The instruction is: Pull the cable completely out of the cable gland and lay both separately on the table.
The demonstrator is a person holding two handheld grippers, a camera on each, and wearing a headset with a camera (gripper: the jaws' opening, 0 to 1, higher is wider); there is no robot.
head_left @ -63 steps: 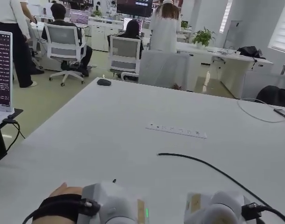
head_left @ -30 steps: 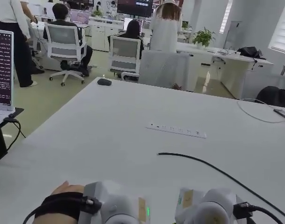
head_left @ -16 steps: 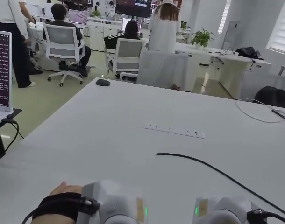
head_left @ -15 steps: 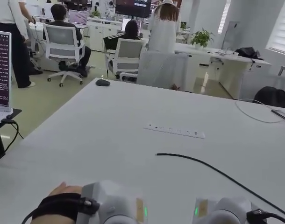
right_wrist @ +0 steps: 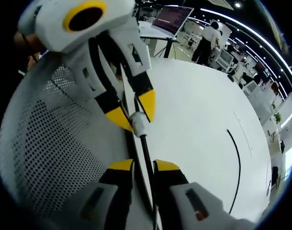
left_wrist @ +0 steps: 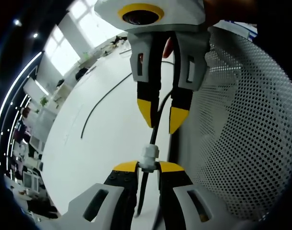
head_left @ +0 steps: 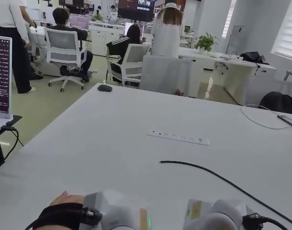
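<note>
Left gripper (left_wrist: pixel 148 167), low centre of its own view, jaws clenched on the white cable gland (left_wrist: pixel 149 156). The black cable (left_wrist: pixel 154 137) runs straight up from it into the right gripper (left_wrist: pixel 161 122), pinched just beyond. Looks like a pull along that line, with the tail trailing over the tabletop (head_left: pixel 112 134).

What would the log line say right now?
left gripper: shut on cable gland | right gripper: shut on cable | cable: not yet out
</note>
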